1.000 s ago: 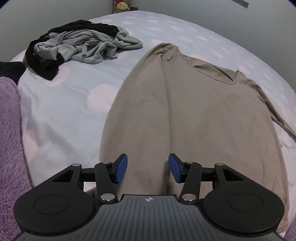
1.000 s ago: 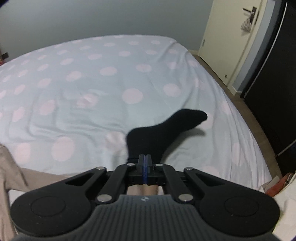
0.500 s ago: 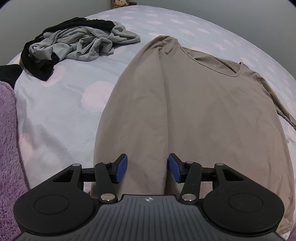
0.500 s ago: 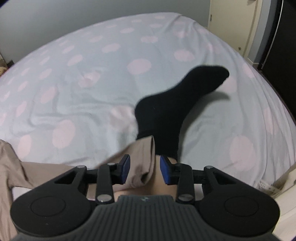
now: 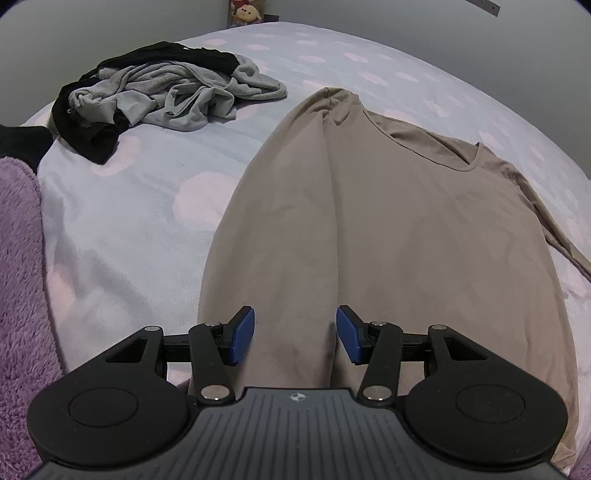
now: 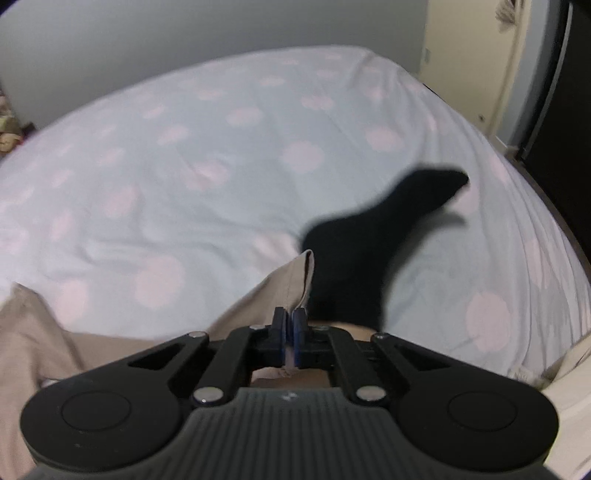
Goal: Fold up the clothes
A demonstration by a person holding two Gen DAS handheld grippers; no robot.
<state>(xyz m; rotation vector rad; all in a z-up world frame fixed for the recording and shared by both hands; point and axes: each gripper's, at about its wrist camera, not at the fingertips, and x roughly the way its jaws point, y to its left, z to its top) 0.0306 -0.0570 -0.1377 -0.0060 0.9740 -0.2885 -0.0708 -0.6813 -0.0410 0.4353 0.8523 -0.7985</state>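
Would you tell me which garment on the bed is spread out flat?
The beige long-sleeved shirt under the left gripper lies spread flat; the grey and black clothes sit crumpled in a heap beyond it.

Bed [image 6: 229, 155] fills most of both views, sheet pale blue with pink dots, lightly wrinkled. Wall [image 5: 424, 29] behind is plain grey. Plush toy [image 5: 243, 13] sits at far bed edge against wall. Purple fleece blanket [image 5: 18, 277] at left side. Cream door [image 6: 476, 55] at right, dark wardrobe [image 6: 569, 110] beside it. Strip of brown floor [image 6: 554, 206] along bed. Light dim, even.
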